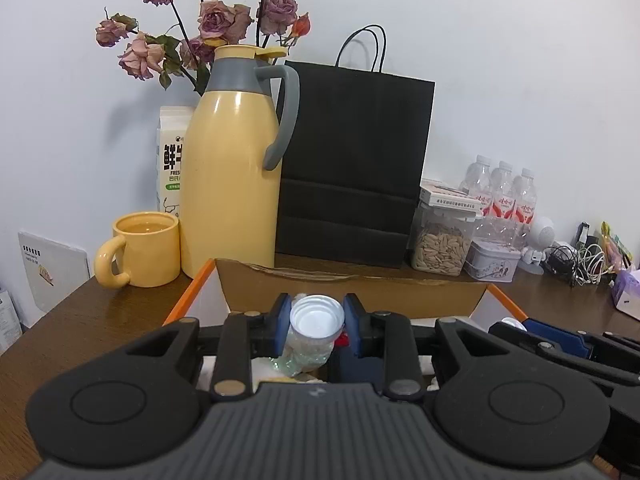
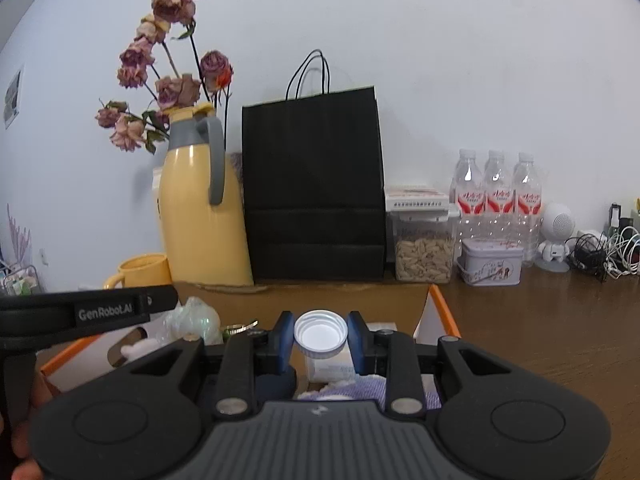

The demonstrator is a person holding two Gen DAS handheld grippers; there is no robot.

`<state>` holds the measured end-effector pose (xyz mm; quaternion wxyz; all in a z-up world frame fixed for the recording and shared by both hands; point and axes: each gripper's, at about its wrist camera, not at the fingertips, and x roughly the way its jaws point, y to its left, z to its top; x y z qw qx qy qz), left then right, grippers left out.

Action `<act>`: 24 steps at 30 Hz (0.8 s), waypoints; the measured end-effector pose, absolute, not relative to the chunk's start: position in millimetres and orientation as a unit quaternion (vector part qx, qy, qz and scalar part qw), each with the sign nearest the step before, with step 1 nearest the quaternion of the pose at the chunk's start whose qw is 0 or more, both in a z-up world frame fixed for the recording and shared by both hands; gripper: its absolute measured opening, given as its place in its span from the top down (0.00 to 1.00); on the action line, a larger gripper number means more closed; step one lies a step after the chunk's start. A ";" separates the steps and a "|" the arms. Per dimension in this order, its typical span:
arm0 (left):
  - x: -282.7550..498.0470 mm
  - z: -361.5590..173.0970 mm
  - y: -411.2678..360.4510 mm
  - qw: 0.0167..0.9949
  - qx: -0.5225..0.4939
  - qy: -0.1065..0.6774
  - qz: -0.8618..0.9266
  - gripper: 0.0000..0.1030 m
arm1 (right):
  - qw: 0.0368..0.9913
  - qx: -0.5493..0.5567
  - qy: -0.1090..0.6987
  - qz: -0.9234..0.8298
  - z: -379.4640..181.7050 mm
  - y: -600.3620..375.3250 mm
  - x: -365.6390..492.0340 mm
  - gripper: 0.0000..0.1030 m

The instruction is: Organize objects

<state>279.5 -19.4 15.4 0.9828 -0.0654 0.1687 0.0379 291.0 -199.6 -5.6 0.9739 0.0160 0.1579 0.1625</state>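
A white bottle cap is clamped between the blue pads of the right gripper.
An orange-edged cardboard box is seen below; the left gripper is seen beside a crumpled plastic bottle.

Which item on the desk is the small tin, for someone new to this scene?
Find the tall black paper bag against the wall. Right of it stands a clear seed jar, then the tin: low, rectangular, pale lilac with printed figures, in front of three red-labelled water bottles.
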 end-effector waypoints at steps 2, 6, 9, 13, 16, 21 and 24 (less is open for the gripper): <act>276.4 14.3 -19.0 0.983 -0.063 0.166 0.039 0.71 | 0.973 0.013 0.161 0.165 -8.6 -198.1 289.4 0.73; 270.6 11.4 -20.0 0.984 -0.048 0.168 0.044 0.37 | 0.970 0.006 0.172 0.173 -12.8 -196.8 286.4 0.72; 264.3 12.0 -18.4 0.986 -0.039 0.149 0.067 0.00 | 0.971 0.007 0.171 0.167 -13.5 -199.3 282.7 0.29; 257.4 15.9 -13.5 0.986 -0.049 0.142 0.066 0.00 | 0.974 0.009 0.161 0.157 -10.4 -201.9 279.5 0.00; 254.8 16.8 -12.8 0.987 -0.050 0.140 0.065 0.00 | 0.975 0.007 0.162 0.153 -10.9 -202.3 279.2 0.00; 253.4 15.7 -14.6 0.987 -0.043 0.140 0.061 0.00 | 0.976 0.007 0.160 0.150 -10.8 -202.5 278.1 0.00; 250.4 17.5 -13.1 0.988 -0.046 0.132 0.064 0.00 | 0.976 0.007 0.158 0.148 -9.9 -203.3 276.9 0.00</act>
